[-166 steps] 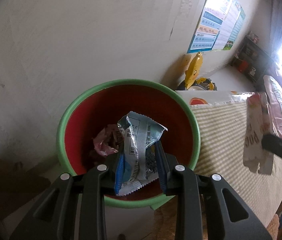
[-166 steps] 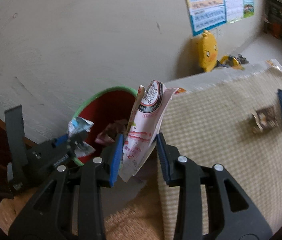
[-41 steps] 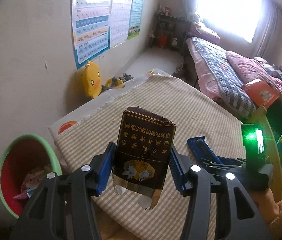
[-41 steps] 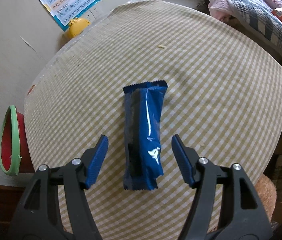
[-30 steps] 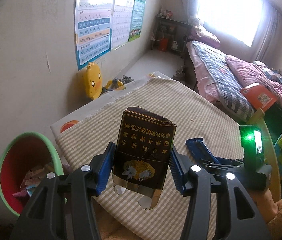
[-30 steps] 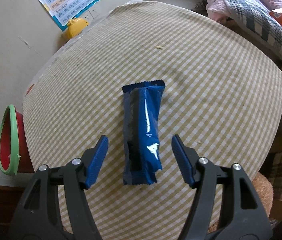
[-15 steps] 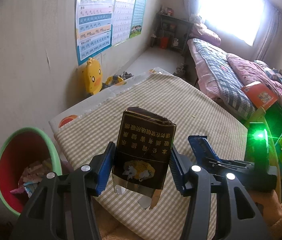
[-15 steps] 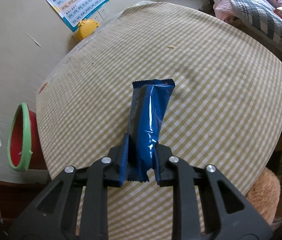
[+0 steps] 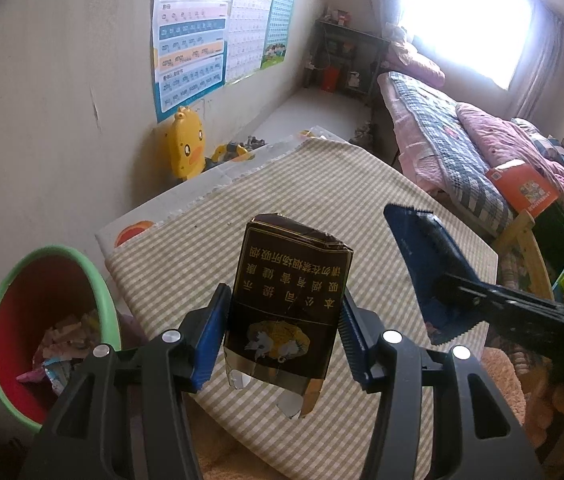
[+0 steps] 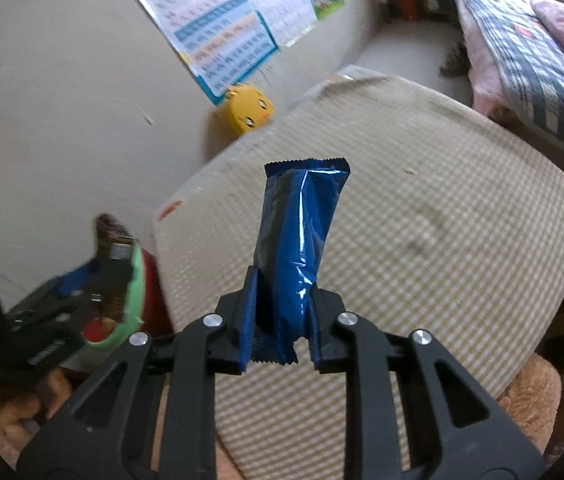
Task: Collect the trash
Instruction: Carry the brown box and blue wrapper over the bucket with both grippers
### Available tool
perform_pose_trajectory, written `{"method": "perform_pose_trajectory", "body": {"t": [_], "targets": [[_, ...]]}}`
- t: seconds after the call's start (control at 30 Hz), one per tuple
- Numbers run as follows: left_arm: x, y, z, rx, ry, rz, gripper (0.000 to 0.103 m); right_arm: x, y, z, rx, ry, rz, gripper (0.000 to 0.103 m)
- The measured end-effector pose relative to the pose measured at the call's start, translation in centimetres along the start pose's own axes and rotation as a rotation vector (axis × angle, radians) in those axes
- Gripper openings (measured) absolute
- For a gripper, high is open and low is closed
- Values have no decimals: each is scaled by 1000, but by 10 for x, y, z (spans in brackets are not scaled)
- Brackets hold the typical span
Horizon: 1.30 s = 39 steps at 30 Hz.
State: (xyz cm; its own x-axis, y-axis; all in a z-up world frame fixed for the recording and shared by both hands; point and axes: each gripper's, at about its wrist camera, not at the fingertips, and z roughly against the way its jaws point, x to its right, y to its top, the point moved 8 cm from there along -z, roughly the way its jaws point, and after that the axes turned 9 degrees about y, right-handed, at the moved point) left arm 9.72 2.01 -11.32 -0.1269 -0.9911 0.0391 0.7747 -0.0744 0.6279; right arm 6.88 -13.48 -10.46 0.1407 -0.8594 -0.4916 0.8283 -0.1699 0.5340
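Note:
My left gripper [image 9: 282,322] is shut on a dark brown cigarette pack [image 9: 288,296] with gold print, held upright above the near edge of the checked table [image 9: 322,176]. My right gripper [image 10: 279,320] is shut on a blue snack wrapper [image 10: 296,236], lifted off the table; it also shows in the left wrist view [image 9: 430,268]. The green-rimmed red bin [image 9: 21,320] with several wrappers inside stands on the floor to the left. In the right wrist view the left gripper [image 10: 93,280] and its pack sit in front of the bin [image 10: 137,300].
A yellow duck toy [image 9: 187,142] stands by the wall under posters [image 9: 193,52]. A bed [image 9: 462,152] with an orange box [image 9: 522,186] lies to the right. A furry brown surface [image 10: 522,396] lies below the table's near edge.
My right gripper closed on the blue wrapper and lifted it off the table, swinging left toward the bin. My left gripper kept hold of the cigarette pack with little movement.

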Motion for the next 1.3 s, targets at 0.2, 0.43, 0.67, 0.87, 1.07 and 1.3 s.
{"method": "perform_pose_trajectory", "body": {"t": [0.2,0.43,0.67,0.87,1.07,1.3], "targets": [[-3,1,1,0,8,7,50,-21,4,5,9,36,26,22],[-11,0,-2,-2,18,22,50,-39,7,12,24,65,48,22],[-20,0,-1,5,24,45,50,-53,8,12,22,80,74,22],[-29,-1,-2,2,31,66,50,-60,6,9,11,86,86,22],[-39,-3,-4,0,42,85,50,-66,5,3,0,89,96,22],[-59,-3,-1,10,87,110,50,-78,3,-5,-18,109,118,22]]}}
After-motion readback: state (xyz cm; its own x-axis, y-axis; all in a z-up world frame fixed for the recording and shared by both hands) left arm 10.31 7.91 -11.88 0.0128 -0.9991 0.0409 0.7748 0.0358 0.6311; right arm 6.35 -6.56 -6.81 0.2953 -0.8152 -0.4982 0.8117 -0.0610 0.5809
